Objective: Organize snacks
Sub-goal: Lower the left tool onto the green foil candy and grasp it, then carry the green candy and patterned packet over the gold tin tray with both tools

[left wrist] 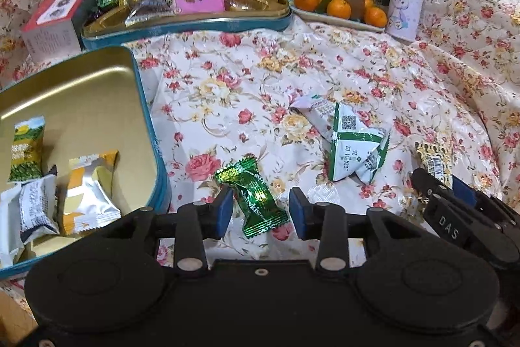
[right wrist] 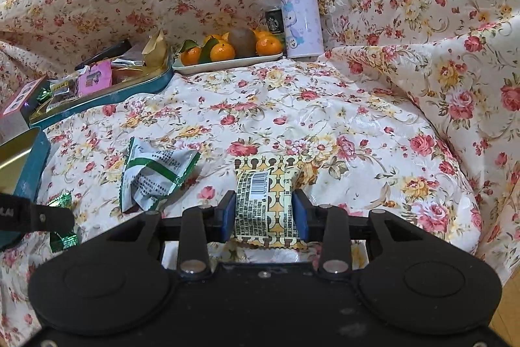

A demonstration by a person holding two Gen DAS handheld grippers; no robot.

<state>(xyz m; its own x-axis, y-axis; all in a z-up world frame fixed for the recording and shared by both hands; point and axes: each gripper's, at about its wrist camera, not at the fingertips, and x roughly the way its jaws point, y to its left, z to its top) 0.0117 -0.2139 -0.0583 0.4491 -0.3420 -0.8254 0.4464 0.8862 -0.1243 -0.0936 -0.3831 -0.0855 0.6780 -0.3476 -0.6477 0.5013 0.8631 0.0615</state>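
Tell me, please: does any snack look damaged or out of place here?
Yes. The green-and-white packet lies crumpled on the floral cloth, outside both tins. A green candy lies loose between the open left tool's pads. The right tool grips a yellow patterned packet.

Cloth: cream, red-and-yellow roses. Candy: metallic green. Tin: teal outside, gold inside. Flask: lilac.

Your right gripper carries white letters "DAS" on its black arm. The green candy wrapper reads partly "kiss". The white-green packet shows a QR code and printed code "C2", "26". The dark can bears the Starbucks logo. The yellow packet shows a barcode; its small print is unreadable.
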